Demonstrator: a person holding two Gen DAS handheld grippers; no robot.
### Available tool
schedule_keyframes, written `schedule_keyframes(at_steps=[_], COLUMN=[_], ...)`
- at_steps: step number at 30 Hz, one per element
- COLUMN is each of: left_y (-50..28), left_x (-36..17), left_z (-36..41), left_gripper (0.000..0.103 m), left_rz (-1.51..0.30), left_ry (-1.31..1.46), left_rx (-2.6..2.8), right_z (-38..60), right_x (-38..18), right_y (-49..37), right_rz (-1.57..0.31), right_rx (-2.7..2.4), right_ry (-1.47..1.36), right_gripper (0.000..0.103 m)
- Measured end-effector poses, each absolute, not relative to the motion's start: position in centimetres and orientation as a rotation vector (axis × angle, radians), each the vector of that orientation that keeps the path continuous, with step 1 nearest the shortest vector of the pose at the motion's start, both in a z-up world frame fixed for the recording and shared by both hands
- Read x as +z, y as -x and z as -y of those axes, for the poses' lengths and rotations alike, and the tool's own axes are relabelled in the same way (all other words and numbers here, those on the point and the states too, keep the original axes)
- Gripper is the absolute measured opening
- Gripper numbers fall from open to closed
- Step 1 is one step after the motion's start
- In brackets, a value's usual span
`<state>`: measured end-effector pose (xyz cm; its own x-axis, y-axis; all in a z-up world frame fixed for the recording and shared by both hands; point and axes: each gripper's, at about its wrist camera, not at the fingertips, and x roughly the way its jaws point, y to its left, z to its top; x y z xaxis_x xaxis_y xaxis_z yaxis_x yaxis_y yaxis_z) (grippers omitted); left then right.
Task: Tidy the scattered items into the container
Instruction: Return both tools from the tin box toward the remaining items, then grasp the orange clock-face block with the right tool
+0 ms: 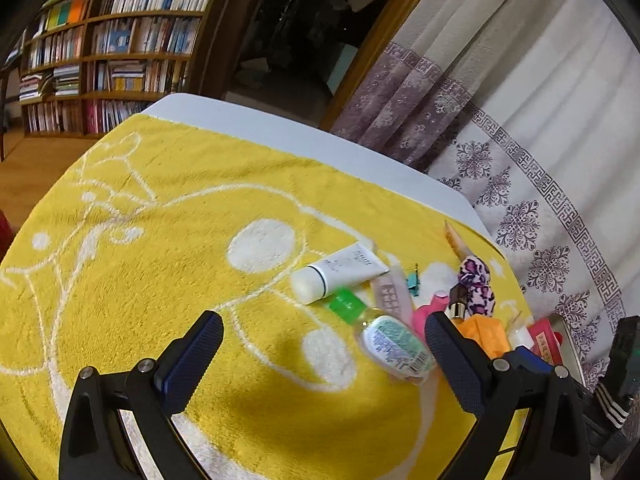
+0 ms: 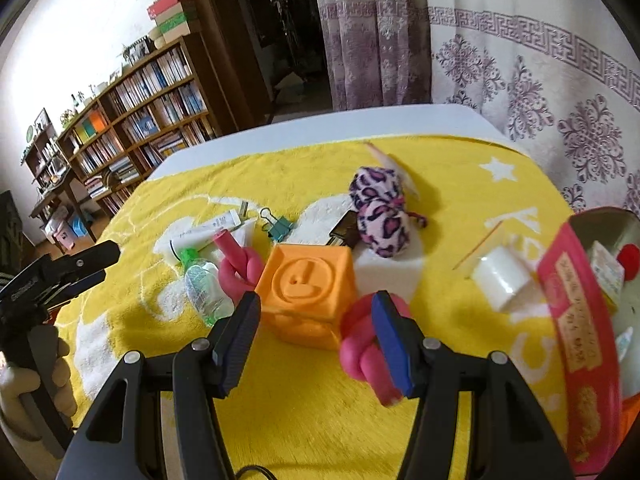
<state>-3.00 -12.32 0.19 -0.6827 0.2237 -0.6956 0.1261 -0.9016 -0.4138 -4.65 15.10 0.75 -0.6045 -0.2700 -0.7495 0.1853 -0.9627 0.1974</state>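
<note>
Scattered items lie on a yellow towel (image 1: 160, 280). My left gripper (image 1: 324, 356) is open above the towel, with nothing between its fingers. Just ahead of it lie a clear bottle with a green cap (image 1: 384, 336) and a white tube (image 1: 340, 272). My right gripper (image 2: 316, 320) is open too, and an orange block (image 2: 308, 292) sits just beyond its fingertips. A pink knotted rope (image 2: 360, 352) lies against the right finger (image 2: 392, 340). The red tin (image 2: 576, 320) stands at the right with a few items inside. A leopard-print scrunchie (image 2: 380, 216) lies further back.
A teal binder clip (image 2: 276, 226), a white roll (image 2: 500, 276), a thin stick (image 2: 476, 244), a pencil (image 1: 456, 240) and a dark lipstick (image 2: 344, 228) also lie on the towel. Curtains (image 2: 520, 80) hang behind the white table (image 1: 280, 136). A bookshelf (image 1: 120, 52) stands at the far left.
</note>
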Motion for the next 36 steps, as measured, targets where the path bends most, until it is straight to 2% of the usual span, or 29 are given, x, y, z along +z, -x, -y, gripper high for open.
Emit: schedule_keyframes(at_steps=[9,18,24,36], left_y=[3.2,3.2,3.3,3.6], left_x=[-1.6,-1.7,-1.9,-2.5], left_z=[12.7,12.7,12.8,11.8], left_gripper=[0.102,0.102,0.102,0.102], left_rz=[0.721,0.707,0.704,0.636], left_ry=[1.289,1.297,1.308,1.339], left_rx=[2.719,2.728,2.73,2.721], right_z=[-14.5,-13.3,-13.1,-13.3], right_x=[0.2,0.1,0.3,-1.7], right_y=[5.9,6.2,5.7,7.0], right_rz=[0.159,0.094,0.083,0.049], right_rx=[-2.605,-2.56,-2.561,-2.586], right_ry=[-1.258,-1.256,-1.239,-1.301], right_gripper=[0.062,0.063,0.072,0.071])
